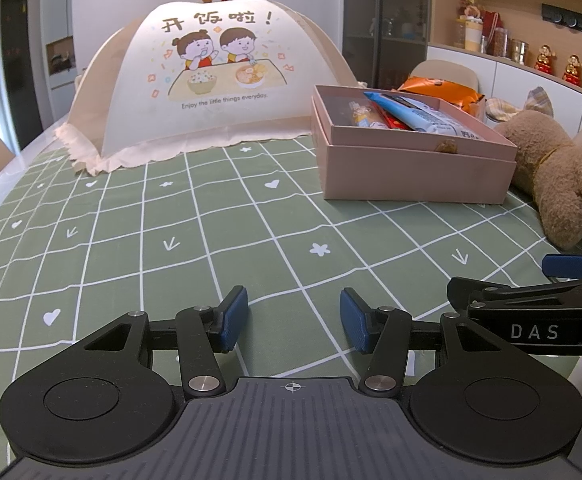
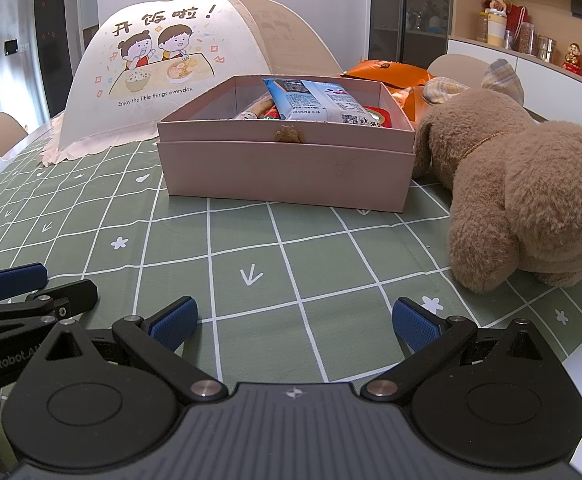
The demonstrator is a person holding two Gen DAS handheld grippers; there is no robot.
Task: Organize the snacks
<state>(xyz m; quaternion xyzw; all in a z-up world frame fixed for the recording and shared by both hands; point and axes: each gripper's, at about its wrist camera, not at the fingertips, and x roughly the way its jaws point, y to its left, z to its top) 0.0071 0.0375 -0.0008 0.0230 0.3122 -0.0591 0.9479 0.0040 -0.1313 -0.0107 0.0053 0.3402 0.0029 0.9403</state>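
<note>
A pink box (image 1: 411, 168) (image 2: 287, 172) stands open on the green checked tablecloth and holds several snack packets, a blue-and-white one (image 1: 423, 114) (image 2: 311, 100) on top. An orange snack bag (image 1: 443, 90) (image 2: 387, 70) lies behind the box. My left gripper (image 1: 294, 320) is open and empty, low over the cloth in front of the box. My right gripper (image 2: 295, 326) is open and empty, also in front of the box. Each gripper shows at the edge of the other's view.
A mesh food cover (image 1: 211, 80) (image 2: 171, 68) with a cartoon print stands at the back left. A brown plush toy (image 1: 563, 176) (image 2: 523, 200) lies right of the box. Shelves with jars and figurines line the right wall.
</note>
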